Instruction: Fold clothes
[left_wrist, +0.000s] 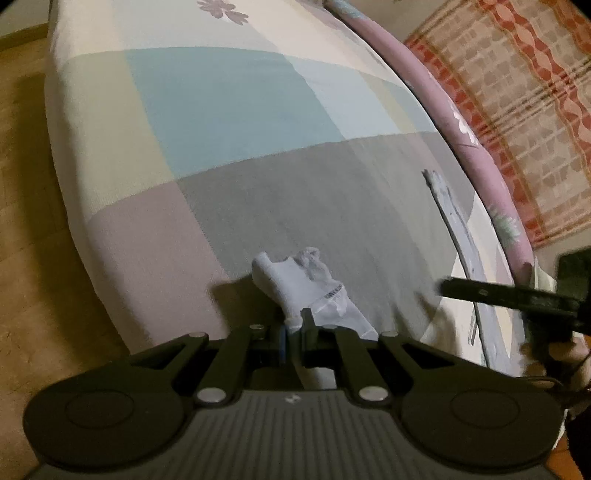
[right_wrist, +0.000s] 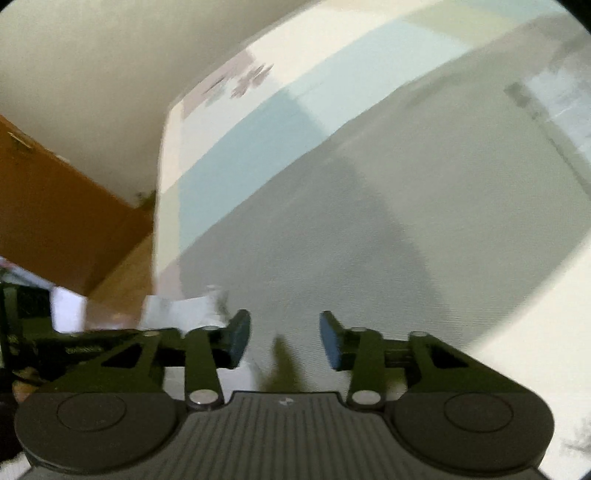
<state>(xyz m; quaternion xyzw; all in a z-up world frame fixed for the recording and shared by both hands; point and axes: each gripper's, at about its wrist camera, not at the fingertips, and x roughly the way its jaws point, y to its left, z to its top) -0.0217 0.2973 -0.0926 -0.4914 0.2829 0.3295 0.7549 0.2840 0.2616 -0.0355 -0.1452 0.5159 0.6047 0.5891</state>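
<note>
I see a white knitted cloth garment (left_wrist: 295, 284), soft and matt, pinched in my left matt black plastic gripper (left_wrist: 293, 332), whose pivots are shiny metal. The pastel patchwork bedsheet (left_wrist: 221, 129) looks like finely woven matt cotton. My right black plastic gripper (right_wrist: 284, 339) carries blue, possibly rubbery pads (right_wrist: 330, 343). The brown wooden floor (left_wrist: 26, 221) has a faint sheen.

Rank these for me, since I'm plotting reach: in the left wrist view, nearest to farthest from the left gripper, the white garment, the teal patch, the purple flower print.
1. white garment, pinched in the left gripper.
2. teal patch, mid-bed ahead.
3. purple flower print, far end.
</note>
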